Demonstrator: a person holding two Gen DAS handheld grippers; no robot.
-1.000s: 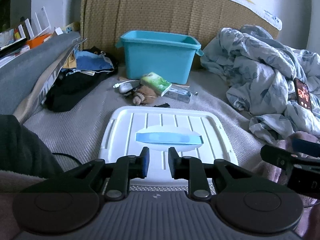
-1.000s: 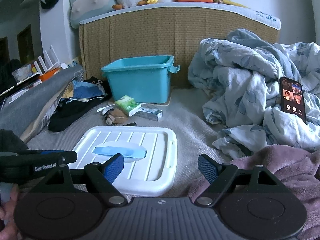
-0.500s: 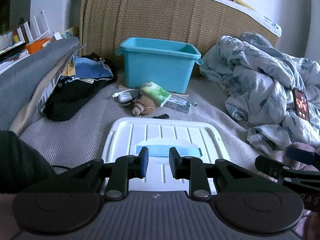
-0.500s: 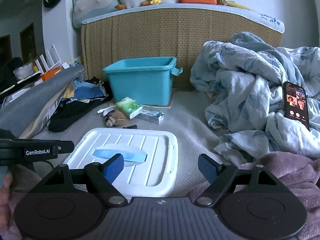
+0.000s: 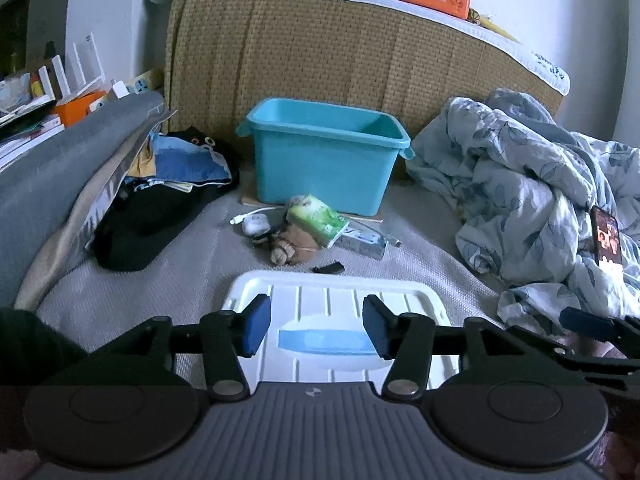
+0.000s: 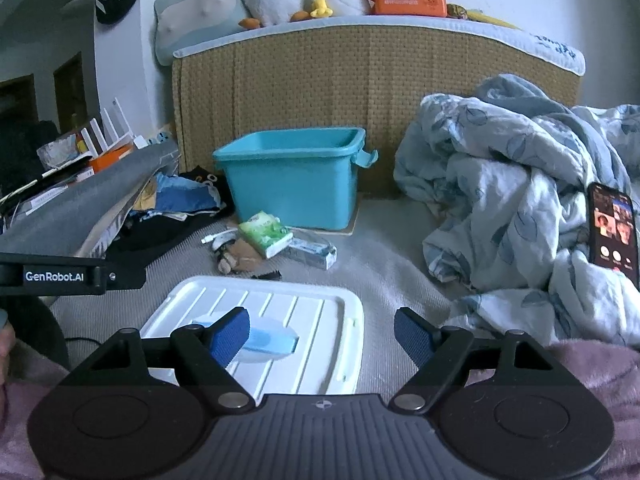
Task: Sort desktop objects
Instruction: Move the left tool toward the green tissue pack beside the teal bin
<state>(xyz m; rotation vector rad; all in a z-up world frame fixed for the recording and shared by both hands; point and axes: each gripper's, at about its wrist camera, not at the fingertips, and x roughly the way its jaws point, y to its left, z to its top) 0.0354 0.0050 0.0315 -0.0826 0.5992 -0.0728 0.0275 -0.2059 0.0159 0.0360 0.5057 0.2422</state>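
Your left gripper (image 5: 316, 330) hovers over the near end of the white bin lid (image 5: 344, 300); its jaws are opening, with nothing gripped, only the lid's pale blue handle (image 5: 326, 342) showing in the gap below. Your right gripper (image 6: 322, 336) stands with jaws wide and empty, closing slightly, its left pad over the blue handle, its right pad over the bare grey bed cover (image 6: 392, 276).

The lid lies flat on the bed cover, nearest you. Beyond it sits a loose cluster of things to sort: a green tissue pack (image 5: 318, 220) leaning on a small brown plush toy (image 5: 290, 244), a white earbud case (image 5: 254, 224) with its white cable (image 5: 248, 215) to the left, a silvery flat packet (image 5: 366, 242) to the right, and a small black item (image 5: 329, 268), too small to name, just off the lid's far edge.

Behind the cluster the open teal bin (image 5: 326, 160) stands upright against the woven headboard (image 5: 340, 60).

A pile of dark clothes (image 5: 160, 200) lies left of the bin. A crumpled floral duvet (image 5: 520, 184) lies right, with a lit phone (image 6: 614, 228) propped on it.
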